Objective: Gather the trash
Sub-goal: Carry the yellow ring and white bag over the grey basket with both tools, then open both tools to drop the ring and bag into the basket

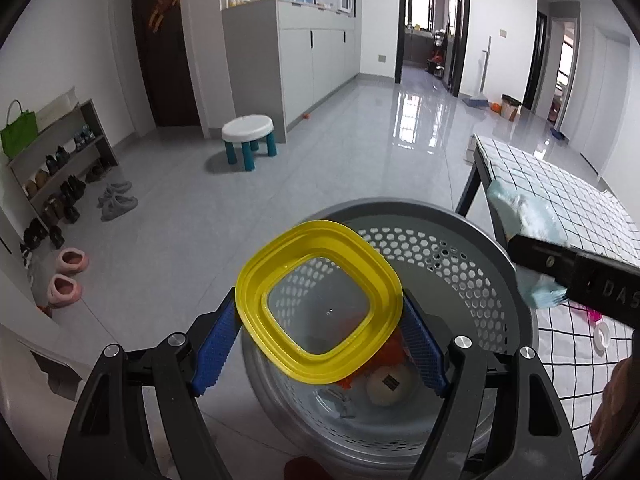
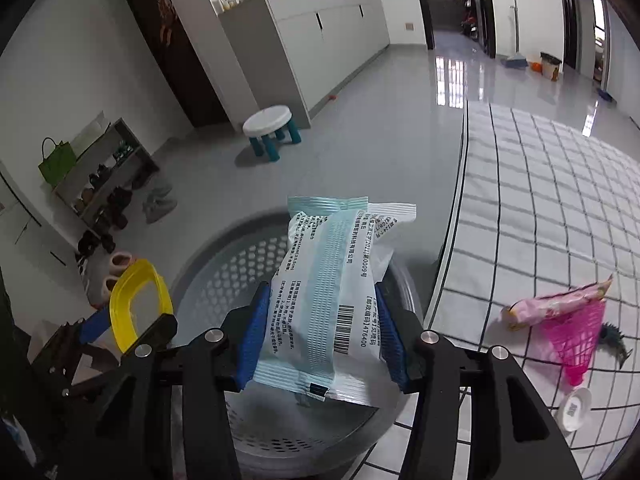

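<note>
Left wrist view: a yellow lid and a wipes packet were gripped between fingers above the basket, apparently for dropping.

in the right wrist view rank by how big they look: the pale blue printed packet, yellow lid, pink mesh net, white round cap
1. Pale blue printed plastic packet, though nearest the camera
2. Pink mesh net and yellow-rimmed clear plastic lid: look alike, unranked
3. White round cap
</note>
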Demonstrator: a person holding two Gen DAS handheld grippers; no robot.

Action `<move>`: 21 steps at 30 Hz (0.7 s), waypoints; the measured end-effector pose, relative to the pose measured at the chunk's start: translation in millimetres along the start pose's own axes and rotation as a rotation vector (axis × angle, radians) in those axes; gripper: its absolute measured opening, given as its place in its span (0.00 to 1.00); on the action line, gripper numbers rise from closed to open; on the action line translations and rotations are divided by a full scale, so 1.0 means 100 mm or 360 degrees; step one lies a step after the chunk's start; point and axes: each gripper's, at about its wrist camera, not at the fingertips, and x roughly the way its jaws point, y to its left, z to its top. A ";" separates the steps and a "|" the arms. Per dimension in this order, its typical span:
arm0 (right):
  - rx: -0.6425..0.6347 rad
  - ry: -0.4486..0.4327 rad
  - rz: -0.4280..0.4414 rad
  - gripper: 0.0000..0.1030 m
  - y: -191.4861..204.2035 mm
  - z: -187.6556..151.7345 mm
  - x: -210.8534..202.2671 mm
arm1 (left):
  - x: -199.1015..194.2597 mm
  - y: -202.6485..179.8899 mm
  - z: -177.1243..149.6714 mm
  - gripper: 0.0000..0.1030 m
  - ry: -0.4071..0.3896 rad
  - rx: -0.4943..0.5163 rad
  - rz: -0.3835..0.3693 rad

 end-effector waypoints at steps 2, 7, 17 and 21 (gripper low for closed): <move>-0.0001 0.0030 0.0007 0.48 -0.04 -0.03 0.06 | 0.03 -0.02 0.00 0.73 0.0021 -0.0005 -0.0023; -0.0020 0.0068 0.0012 0.48 -0.05 -0.10 0.10 | 0.09 -0.02 0.00 0.73 0.0043 -0.0026 -0.0062; -0.0002 0.0104 0.0018 0.48 -0.13 -0.15 0.12 | 0.14 -0.04 -0.02 0.73 0.0086 -0.0024 -0.0064; 0.0001 0.0105 0.0017 0.48 -0.14 -0.16 0.11 | 0.13 -0.02 -0.03 0.74 0.0089 -0.0036 -0.0069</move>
